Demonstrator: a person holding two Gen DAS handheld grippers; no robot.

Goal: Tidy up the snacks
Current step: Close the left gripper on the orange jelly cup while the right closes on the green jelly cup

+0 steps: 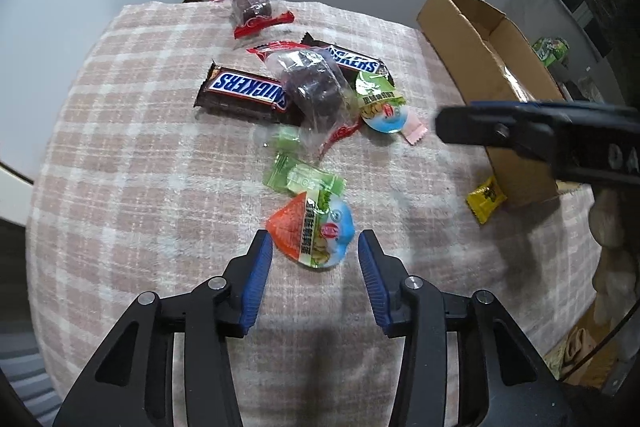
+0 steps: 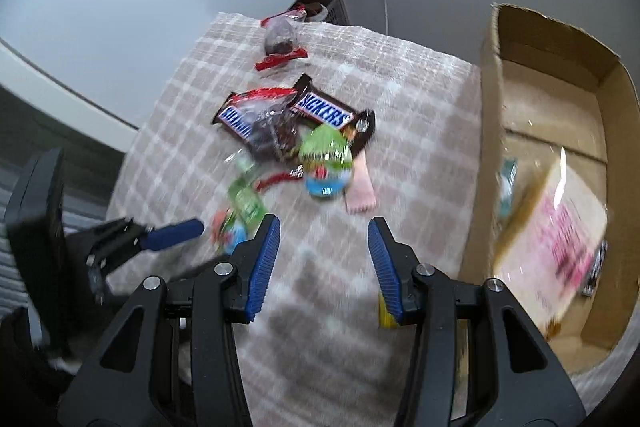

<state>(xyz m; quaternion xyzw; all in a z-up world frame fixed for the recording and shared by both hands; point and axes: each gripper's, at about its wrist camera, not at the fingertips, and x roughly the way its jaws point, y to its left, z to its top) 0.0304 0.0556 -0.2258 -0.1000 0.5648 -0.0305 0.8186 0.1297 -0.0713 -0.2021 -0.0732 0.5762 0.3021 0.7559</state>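
Two glossy Snickers bars [image 1: 244, 91] on plaid fleece [image 1: 132, 187]

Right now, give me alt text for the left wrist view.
The left gripper hangs open just short of an orange jelly cup on a pink plaid cloth. Beyond lie Snickers bars; a cardboard box stands right.

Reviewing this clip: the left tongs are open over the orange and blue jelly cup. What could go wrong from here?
1. The jelly cup lies ahead of the left tongs, not between the pads; closing now could miss it.
2. A green candy touches the cup's far edge and could be dragged along.
3. The right tongs, open and empty, are near the left pair above the plaid cloth; the two could collide on the way to the cardboard box.
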